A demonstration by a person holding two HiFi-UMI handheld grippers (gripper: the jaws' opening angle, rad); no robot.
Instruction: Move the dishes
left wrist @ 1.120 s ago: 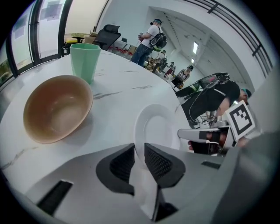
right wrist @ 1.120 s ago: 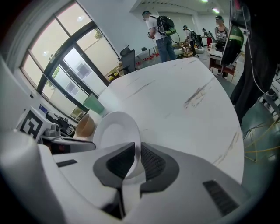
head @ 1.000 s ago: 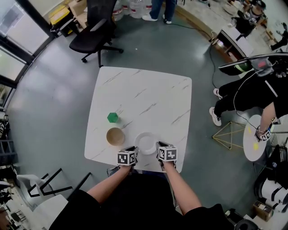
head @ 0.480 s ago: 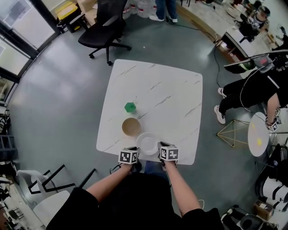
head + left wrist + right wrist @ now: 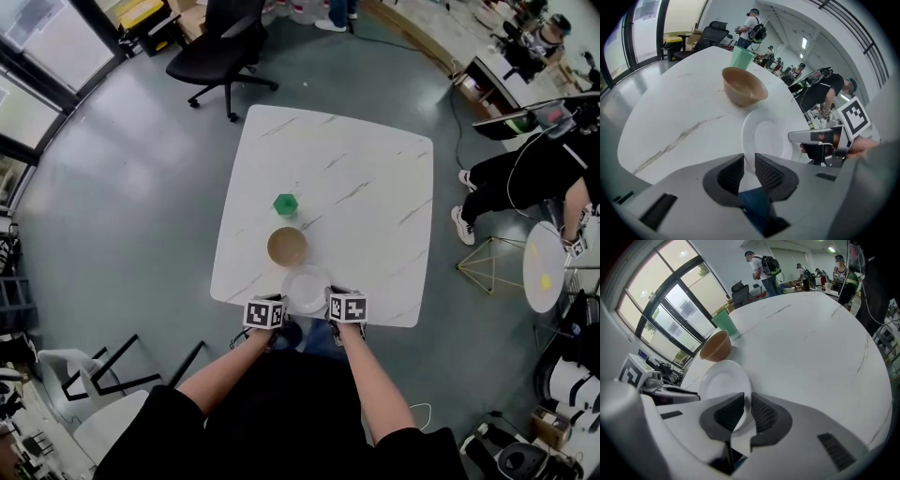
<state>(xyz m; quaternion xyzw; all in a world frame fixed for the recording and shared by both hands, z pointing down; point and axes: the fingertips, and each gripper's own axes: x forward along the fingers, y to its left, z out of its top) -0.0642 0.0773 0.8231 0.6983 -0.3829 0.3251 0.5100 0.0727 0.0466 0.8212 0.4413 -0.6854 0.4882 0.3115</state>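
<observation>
Jaws on both sides are clamped on one dish. Our left hand-held gripper (image 5: 749,171) pinches the left rim of the white plate (image 5: 768,138). Our right hand-held gripper (image 5: 746,414) pinches the opposite rim. So we hold the plate between the two, at the near edge of the white marbled counter (image 5: 366,206). We can't tell whether it rests on the counter or is raised off it. Just past the plate, not touching it: tan bowl (image 5: 287,247), upright. Beyond the bowl and clear of it: green cup (image 5: 286,204), also upright. All three line up running away from us on the counter's left half. Further out on the grey floor: black office chair (image 5: 220,52) past the far corner, person in black (image 5: 525,173) off to the right.
</observation>
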